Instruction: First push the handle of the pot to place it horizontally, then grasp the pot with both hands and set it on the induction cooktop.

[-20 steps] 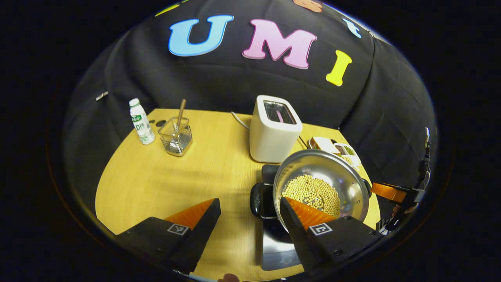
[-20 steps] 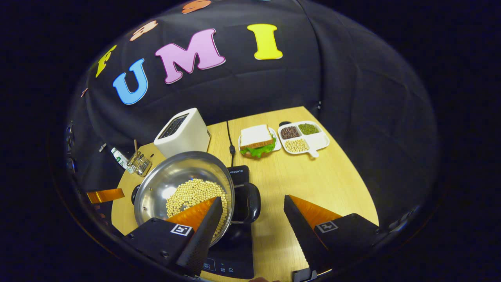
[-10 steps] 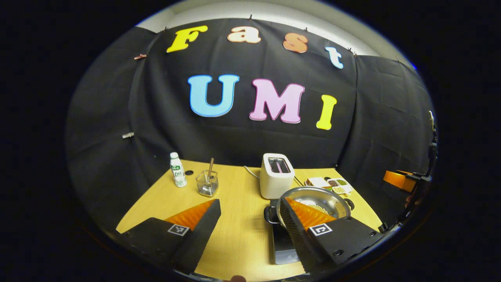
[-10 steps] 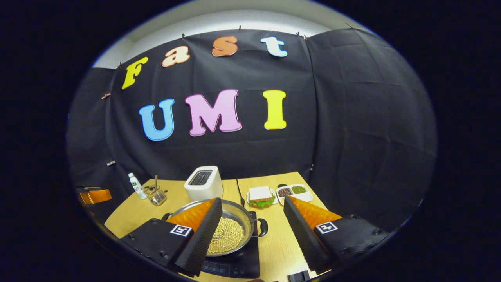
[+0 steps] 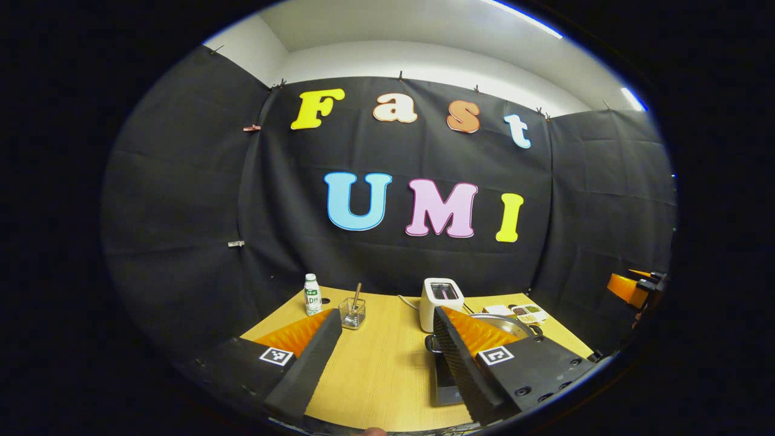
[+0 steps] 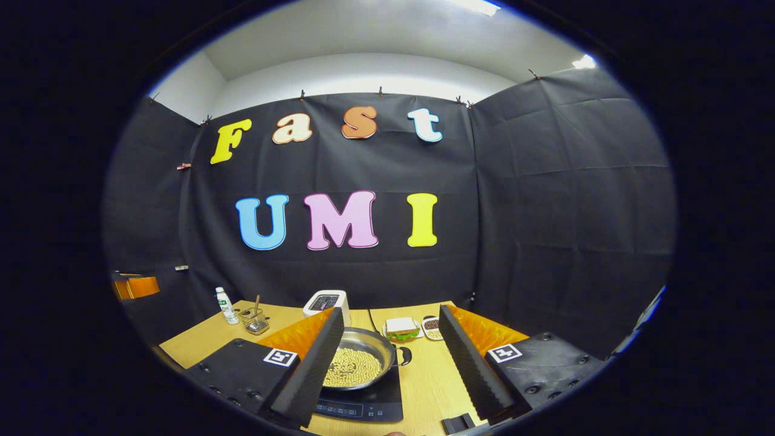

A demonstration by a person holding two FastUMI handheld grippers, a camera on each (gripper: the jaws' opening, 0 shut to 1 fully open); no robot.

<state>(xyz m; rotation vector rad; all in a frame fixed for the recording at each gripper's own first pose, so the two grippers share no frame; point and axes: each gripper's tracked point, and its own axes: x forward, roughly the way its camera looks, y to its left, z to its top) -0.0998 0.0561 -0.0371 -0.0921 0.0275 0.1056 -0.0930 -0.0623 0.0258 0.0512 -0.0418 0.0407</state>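
A steel pot [image 6: 358, 361] holding yellow beans stands on the black induction cooktop [image 6: 363, 407], its black side handle [image 6: 403, 356] sticking out to the right. In the left gripper view the pot's rim [image 5: 507, 322] peeks from behind my right-hand finger, on the cooktop [image 5: 443, 384]. My left gripper [image 5: 385, 321] is open, drawn back well clear of the pot. Also open is my right gripper [image 6: 390, 318], high and back from the table, nothing between its fingers. The right gripper [image 5: 629, 287] appears far right in the left gripper view, the left gripper [image 6: 136, 286] far left in the right gripper view.
On the wooden table [image 5: 381, 363] stand a white toaster [image 5: 441, 295], a small white bottle [image 5: 312, 295], a glass holder with a stick [image 5: 352, 311], a sandwich plate [image 6: 402, 329] and a divided dish of beans [image 5: 527, 312]. A small black object [image 6: 457, 422] lies at the near edge.
Both grippers have pulled up and back from the pot, which stays on the cooktop. The table now looks smaller and lower in both views.
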